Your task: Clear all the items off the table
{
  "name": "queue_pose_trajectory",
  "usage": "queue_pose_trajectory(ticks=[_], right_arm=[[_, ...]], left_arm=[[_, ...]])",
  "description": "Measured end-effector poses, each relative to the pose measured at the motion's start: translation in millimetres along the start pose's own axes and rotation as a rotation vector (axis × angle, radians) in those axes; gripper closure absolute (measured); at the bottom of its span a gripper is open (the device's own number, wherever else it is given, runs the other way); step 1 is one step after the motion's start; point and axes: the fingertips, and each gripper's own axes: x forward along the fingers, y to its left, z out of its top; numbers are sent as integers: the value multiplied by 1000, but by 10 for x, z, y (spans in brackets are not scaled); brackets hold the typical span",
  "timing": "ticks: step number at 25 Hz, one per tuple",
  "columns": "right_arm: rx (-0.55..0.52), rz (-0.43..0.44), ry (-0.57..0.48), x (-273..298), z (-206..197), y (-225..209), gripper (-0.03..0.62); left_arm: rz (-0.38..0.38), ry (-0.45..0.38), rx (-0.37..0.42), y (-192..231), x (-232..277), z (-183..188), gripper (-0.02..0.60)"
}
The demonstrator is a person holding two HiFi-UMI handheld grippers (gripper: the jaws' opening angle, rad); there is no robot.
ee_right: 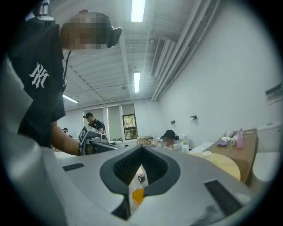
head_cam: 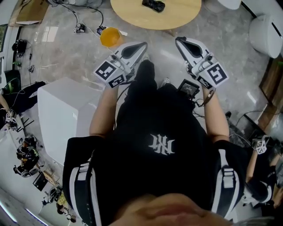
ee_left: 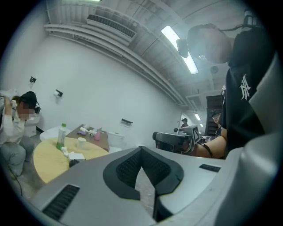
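Note:
A round yellow table (head_cam: 132, 13) stands ahead of me with a black item (head_cam: 153, 5) on it. In the left gripper view the table (ee_left: 48, 161) carries a green-capped bottle (ee_left: 61, 136), a white cup (ee_left: 82, 142) and a white packet (ee_left: 76, 155). My left gripper (head_cam: 142, 45) and right gripper (head_cam: 179, 41) are held level in front of my body, short of the table. Both have their jaws together with nothing between them. The right gripper view shows the table (ee_right: 221, 163) far off to the right.
An orange container (head_cam: 110, 36) sits on the floor by the table, near the left gripper. A white box (head_cam: 66, 114) stands at my left. Cables (head_cam: 79, 26) lie on the floor. White seats (head_cam: 265, 31) are at the right. A person (ee_left: 17, 128) sits beyond the table.

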Motion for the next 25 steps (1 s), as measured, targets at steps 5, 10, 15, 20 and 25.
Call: queue_pose_trajectory(ticks=[5,10,15,20,25], right_arm=[[-40,-55,49,427,64,-460,589],[-74,-113,96,921,195,-874,589],[-106,-161,92,1218,399,-1302,588],[-120,-176,84,1375,526,-1759,563],[-129,-134,75,1474,525,-2383,563]], left_arm=[[-62,-8,39,582,229,173,569],[-96,-36,74,1294,360,502,569],[-131,-54,71,1695,579,698,569],[-151,-33,67,1874,926,841,569],[-135,-8,65,2114,1444,839,569]])
